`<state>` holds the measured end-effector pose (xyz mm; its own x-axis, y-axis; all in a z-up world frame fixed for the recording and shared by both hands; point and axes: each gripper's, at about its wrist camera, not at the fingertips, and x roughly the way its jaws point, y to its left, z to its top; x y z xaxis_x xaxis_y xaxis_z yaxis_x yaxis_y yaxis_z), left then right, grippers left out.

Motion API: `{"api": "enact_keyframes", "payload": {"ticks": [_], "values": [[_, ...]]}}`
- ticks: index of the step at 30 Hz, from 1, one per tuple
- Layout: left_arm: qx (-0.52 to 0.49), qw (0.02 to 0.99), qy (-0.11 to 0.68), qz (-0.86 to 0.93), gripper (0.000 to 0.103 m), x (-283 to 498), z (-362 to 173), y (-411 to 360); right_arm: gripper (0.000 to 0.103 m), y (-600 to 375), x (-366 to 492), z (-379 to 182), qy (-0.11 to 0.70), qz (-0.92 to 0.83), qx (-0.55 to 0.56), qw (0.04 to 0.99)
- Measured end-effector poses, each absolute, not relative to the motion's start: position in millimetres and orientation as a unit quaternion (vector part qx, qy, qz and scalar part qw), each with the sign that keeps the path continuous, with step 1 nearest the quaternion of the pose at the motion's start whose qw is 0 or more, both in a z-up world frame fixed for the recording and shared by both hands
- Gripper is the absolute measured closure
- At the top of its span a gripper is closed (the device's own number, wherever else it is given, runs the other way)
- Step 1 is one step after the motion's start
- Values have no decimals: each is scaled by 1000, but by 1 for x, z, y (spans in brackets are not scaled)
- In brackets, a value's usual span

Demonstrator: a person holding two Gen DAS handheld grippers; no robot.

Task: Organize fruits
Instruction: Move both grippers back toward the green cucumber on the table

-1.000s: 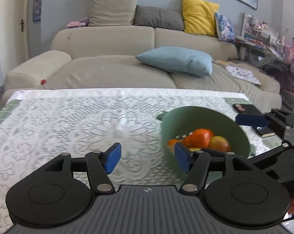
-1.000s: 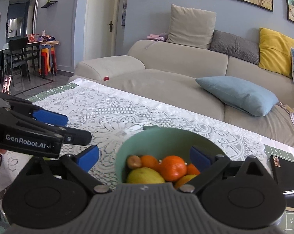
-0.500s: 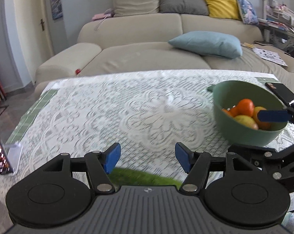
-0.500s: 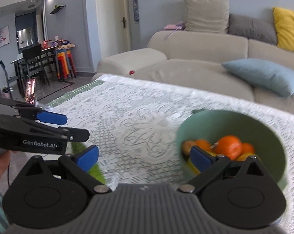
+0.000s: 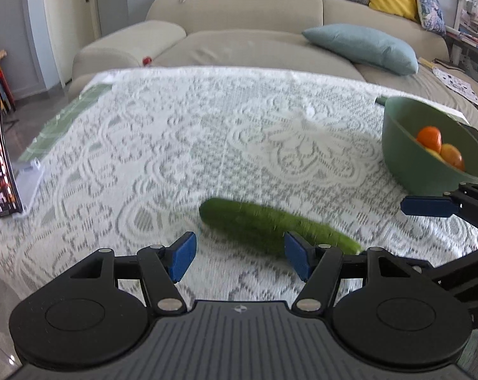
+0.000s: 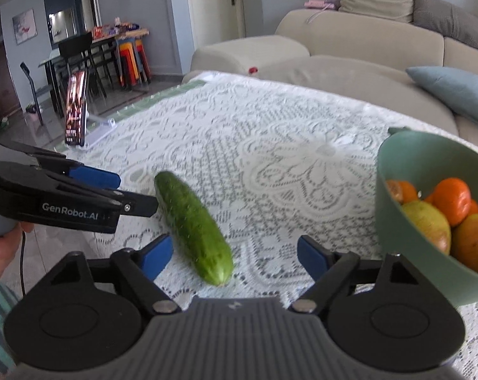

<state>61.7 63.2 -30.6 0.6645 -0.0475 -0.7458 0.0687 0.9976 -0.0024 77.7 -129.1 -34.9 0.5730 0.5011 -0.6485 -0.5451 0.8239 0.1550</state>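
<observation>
From the left wrist, the cucumber [image 5: 277, 226] lies on the lace-covered surface [image 5: 207, 145] just ahead of the left tongs [image 5: 237, 258], whose blades stand apart and empty; its long axis runs across their gap, blunt end up-left, tapered end down-right behind the right-hand blade. From the right wrist, it lies just ahead and left of centre of the right tongs [image 6: 235, 258], also apart and empty, its near tip pointing toward their gap, with the green bowl [image 6: 406, 243] of fruit to the right; I judge the left tongs nearer.
</observation>
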Motion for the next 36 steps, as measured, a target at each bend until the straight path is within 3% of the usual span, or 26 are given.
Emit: {"api": "enact_keyframes", "payload": {"ticks": [6, 10, 16, 21, 36], "values": [[5, 901, 432, -36, 28, 60, -47, 70, 38, -121, 79, -45, 369, 298, -36, 880], [1, 893, 448, -31, 28, 62, -56, 74, 38, -117, 81, -50, 370, 293, -39, 881], [11, 889, 457, -29, 28, 63, -62, 73, 48, -113, 83, -54, 366, 299, -48, 880], [12, 889, 458, -28, 28, 63, -62, 74, 69, -114, 83, -47, 356, 302, -50, 883], [25, 904, 427, -16, 29, 69, -44, 79, 68, -122, 123, -41, 331, 240, -47, 911]]}}
